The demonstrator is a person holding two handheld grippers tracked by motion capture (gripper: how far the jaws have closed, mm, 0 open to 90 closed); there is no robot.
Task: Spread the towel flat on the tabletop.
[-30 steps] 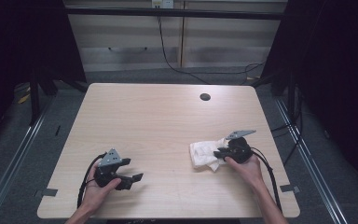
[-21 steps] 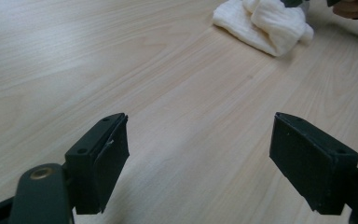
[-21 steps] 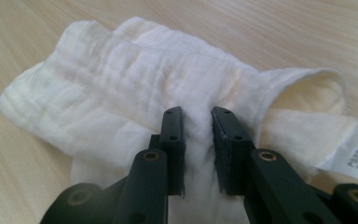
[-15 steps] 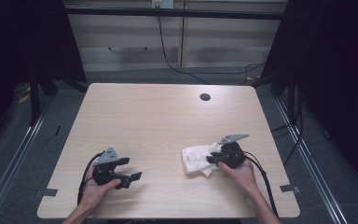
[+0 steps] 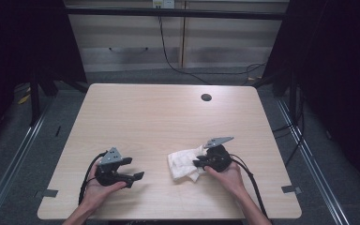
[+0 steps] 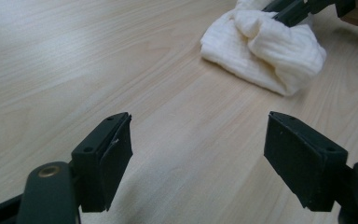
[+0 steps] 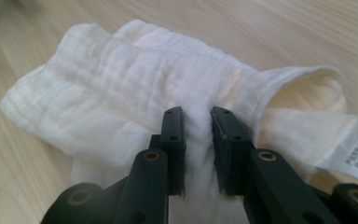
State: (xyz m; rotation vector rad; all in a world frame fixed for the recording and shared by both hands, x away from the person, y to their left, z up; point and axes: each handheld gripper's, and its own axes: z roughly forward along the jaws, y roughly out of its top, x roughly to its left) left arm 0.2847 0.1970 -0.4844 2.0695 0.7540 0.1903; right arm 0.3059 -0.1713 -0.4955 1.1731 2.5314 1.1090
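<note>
The right tongs are clenched on a pinched fold of the white cloth, which lies crumpled on the worktop toward its near right corner. The left tongs gape wide, released and grasping nothing, low over bare wood near the near left corner, well apart from the cloth. This looks like the gripping stage; next, probably, the left tongs need a free edge to spread it.

Light wooden table, crumpled white cloth lying near its front edge
</note>
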